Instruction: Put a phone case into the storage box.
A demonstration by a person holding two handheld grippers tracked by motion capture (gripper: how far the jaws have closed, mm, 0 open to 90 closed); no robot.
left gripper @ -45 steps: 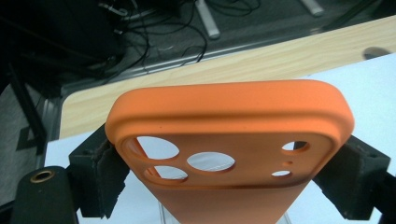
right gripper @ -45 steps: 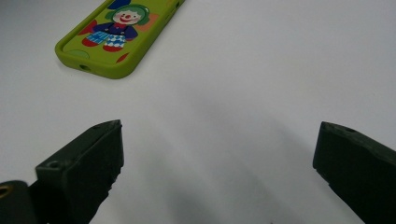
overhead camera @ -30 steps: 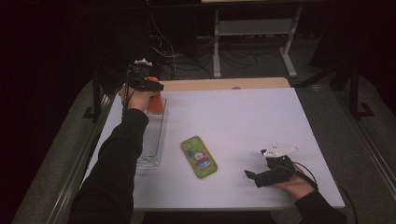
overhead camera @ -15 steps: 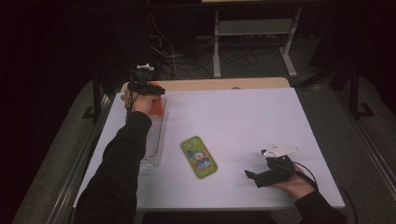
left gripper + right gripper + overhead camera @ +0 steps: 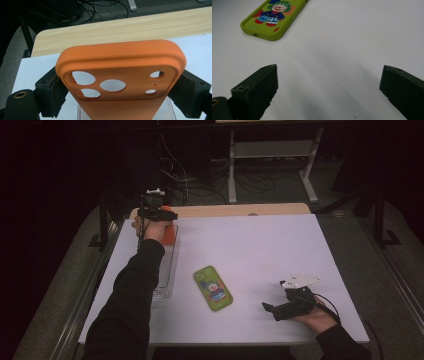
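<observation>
Surface: white table top point(image 5: 260, 255), matte; a light wood strip point(image 5: 235, 210) runs along its far edge
Room: dark all round; floor beyond the table carries loose cables point(image 5: 200, 185) and a pale metal stand point(image 5: 272, 155)
Orange phone case point(image 5: 120, 80): clamped across its width by the left gripper point(image 5: 120, 97), at the far left corner of the table, over the far end of a clear tray point(image 5: 166, 270)
Case axis: long axis runs away from the camera in the left gripper view, camera-cutout end farthest out, towards the wood strip; the hollow inner side faces up
Left gripper state: jaws closed onto the two long edges of the orange phone case, pads pressed to its sides
Left arm: black sleeve point(image 5: 132, 300) stretched forward along the table's left edge, hand point(image 5: 150, 227) wrapped round the gripper handle at the far corner
Green phone case point(image 5: 213, 288): lies flat near the table's middle, clown print up, long axis slanted from far left to near right; untouched
Right gripper point(image 5: 329, 85): jaws spread wide, nothing between them, bare white surface below
Right hand point(image 5: 312, 317): low at the near right edge of the table, gripper aimed left towards the green phone case, well apart from it
</observation>
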